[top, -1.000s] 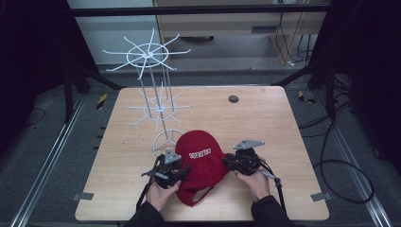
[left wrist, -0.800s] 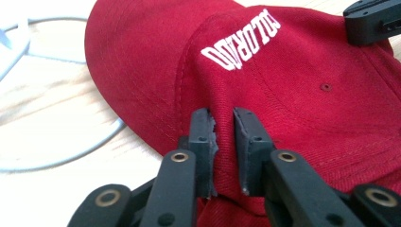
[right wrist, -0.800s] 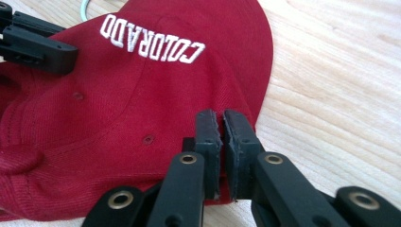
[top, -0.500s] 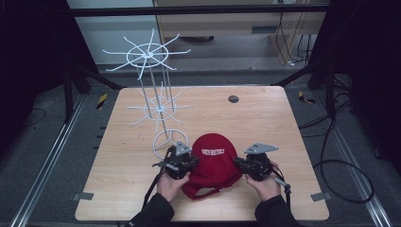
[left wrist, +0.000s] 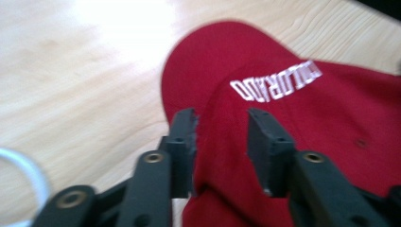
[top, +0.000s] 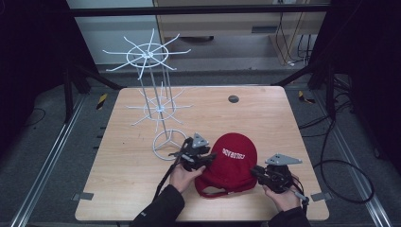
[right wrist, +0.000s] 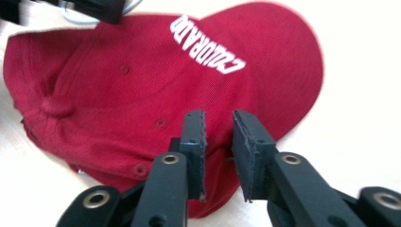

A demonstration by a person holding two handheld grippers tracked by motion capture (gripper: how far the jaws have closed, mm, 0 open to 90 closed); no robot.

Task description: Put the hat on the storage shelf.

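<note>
A red cap (top: 231, 163) with white lettering rests on the wooden table (top: 123, 189) near its front edge, between my two grippers. My left gripper (top: 204, 159) is at the cap's left side; in the left gripper view it (left wrist: 221, 118) is shut on a fold of the cap (left wrist: 302, 118) just below the lettering. On the cap's right side is my right gripper (top: 259, 172), and in the right gripper view it (right wrist: 218, 118) pinches the rim of the cap (right wrist: 118, 85) between nearly closed jaws.
A white wire display rack (top: 150, 85) with two tiers of radiating hooks stands on a ring base (top: 168, 142), just left of and behind my left gripper. A small dark disc (top: 233, 99) lies near the table's far edge. Cables trail on the floor to the right.
Both grippers and the cap have shifted to the right along the front of the table, away from the rack's base. The hold on the cap has stayed the same.
</note>
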